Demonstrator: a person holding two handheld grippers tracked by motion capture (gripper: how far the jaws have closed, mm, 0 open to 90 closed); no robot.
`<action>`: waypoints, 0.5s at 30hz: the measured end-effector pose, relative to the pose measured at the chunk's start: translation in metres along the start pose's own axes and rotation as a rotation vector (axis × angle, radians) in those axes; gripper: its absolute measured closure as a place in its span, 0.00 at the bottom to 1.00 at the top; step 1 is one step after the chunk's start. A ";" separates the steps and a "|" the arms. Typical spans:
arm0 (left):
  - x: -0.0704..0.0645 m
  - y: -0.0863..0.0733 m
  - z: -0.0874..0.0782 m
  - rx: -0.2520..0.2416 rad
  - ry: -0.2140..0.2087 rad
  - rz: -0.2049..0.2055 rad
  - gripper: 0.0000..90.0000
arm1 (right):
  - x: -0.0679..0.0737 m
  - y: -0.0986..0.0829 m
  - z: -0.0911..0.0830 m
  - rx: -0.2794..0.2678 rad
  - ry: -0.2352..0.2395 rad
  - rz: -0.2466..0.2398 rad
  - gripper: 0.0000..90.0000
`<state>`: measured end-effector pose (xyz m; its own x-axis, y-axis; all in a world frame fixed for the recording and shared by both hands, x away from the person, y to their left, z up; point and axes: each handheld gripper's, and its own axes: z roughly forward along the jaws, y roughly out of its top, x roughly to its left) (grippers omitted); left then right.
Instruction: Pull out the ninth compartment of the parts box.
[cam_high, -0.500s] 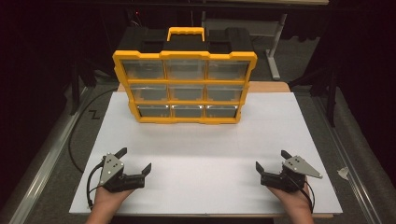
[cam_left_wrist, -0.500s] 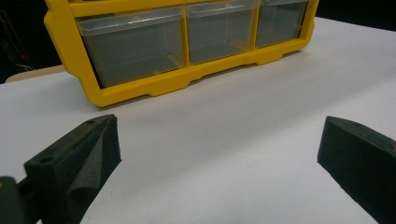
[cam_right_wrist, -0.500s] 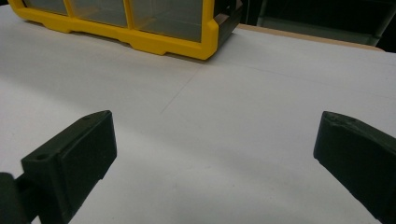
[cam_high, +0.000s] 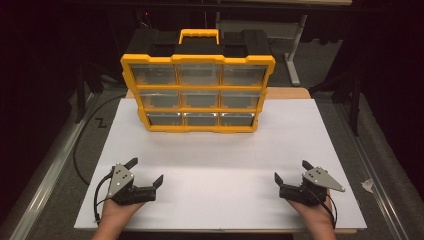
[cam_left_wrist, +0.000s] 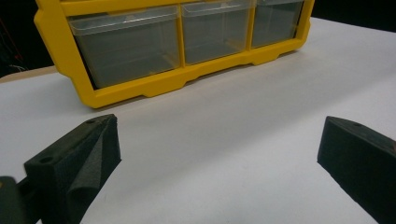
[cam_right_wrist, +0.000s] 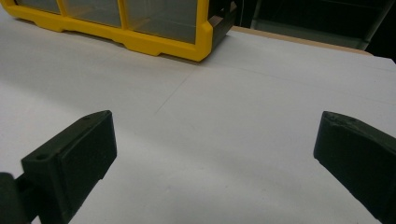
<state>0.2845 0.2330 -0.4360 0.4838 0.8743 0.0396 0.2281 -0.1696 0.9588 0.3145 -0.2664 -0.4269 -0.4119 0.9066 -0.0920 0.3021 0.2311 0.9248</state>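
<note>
Nothing has shifted since half a second ago: both claws sit where they were. Left claw rests at the near left of the white counter, jaws wide apart, nothing between them. Right claw rests at the near right, jaws likewise apart and empty. Yellow drawer organizer stands upright at the counter's far middle, well apart from both; its clear drawers are pushed in.

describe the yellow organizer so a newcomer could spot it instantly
On the white table, look to the far middle, beyond both open tools. The organizer stands upright there: a yellow frame holding nine clear drawers in three rows of three, with a yellow carry handle on its black top. Nothing else on the table is yellow.
</note>
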 end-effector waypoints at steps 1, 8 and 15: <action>0.000 0.000 0.000 0.000 -0.002 0.000 0.00 | 0.000 0.000 0.001 0.002 -0.001 -0.002 0.01; 0.000 0.001 -0.001 -0.003 -0.005 -0.005 0.00 | 0.002 0.001 0.004 0.007 -0.001 -0.010 0.01; 0.000 0.000 -0.001 -0.003 -0.008 -0.014 0.00 | 0.005 0.004 0.010 0.015 -0.004 -0.019 0.01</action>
<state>0.2836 0.2333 -0.4353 0.4874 0.8728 0.0243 0.2318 -0.1562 0.9601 0.3225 -0.2574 -0.4278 -0.4142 0.9034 -0.1108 0.3073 0.2533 0.9173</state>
